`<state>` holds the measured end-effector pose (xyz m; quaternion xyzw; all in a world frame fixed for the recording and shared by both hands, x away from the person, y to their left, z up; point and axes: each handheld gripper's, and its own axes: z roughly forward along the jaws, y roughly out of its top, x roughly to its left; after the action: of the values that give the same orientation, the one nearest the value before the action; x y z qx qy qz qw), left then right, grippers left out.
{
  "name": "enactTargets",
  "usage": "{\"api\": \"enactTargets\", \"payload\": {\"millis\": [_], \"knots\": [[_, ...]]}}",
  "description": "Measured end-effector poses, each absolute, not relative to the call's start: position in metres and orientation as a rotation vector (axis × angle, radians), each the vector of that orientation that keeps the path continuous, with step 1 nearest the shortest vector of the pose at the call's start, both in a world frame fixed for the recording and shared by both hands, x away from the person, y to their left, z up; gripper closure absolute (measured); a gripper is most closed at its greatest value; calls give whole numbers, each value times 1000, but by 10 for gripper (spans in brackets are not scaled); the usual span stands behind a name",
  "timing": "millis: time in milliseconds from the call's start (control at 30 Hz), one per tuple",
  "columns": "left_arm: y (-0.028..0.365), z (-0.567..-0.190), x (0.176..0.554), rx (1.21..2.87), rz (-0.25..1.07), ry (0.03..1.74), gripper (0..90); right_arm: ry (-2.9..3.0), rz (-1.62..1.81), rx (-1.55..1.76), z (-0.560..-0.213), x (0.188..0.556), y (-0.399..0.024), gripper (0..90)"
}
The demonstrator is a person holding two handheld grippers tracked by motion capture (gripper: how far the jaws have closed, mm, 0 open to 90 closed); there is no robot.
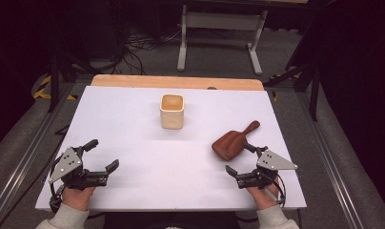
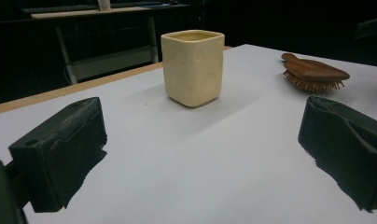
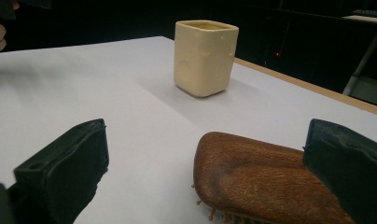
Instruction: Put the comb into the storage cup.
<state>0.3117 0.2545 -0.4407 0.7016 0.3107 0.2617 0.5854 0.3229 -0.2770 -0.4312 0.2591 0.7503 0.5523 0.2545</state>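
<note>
White tabletop: both hand-held grippers, left and right, rest low, jaws spread; hairbrush ungrasped.

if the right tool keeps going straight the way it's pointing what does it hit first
Most likely the wooden hairbrush: its bristle-down head lies just ahead of the open right tool, partly between the jaws. The cream cup stands farther off.

Reddish-brown wooden hairbrush, pale cream cup, seemingly plain white table.

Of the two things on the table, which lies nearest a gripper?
The wooden hairbrush, lying bristles down just ahead of the right gripper; the cream cup stands upright, far from both.
</note>
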Motion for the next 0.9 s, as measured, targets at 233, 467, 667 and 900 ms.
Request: {"api": "enactTargets", "payload": {"millis": [233, 467, 667, 900], "knots": [[255, -440, 312, 1634, 621, 724, 19, 2046, 1499, 705, -432, 323, -277, 11], [256, -440, 312, 1624, 616, 737, 19, 2046, 1498, 704, -431, 323, -277, 10], [256, -441, 312, 1617, 613, 741, 19, 2051, 1501, 703, -432, 323, -276, 10], [256, -440, 312, 1626, 622, 740, 21, 2066, 1495, 706, -432, 324, -275, 10]]}}
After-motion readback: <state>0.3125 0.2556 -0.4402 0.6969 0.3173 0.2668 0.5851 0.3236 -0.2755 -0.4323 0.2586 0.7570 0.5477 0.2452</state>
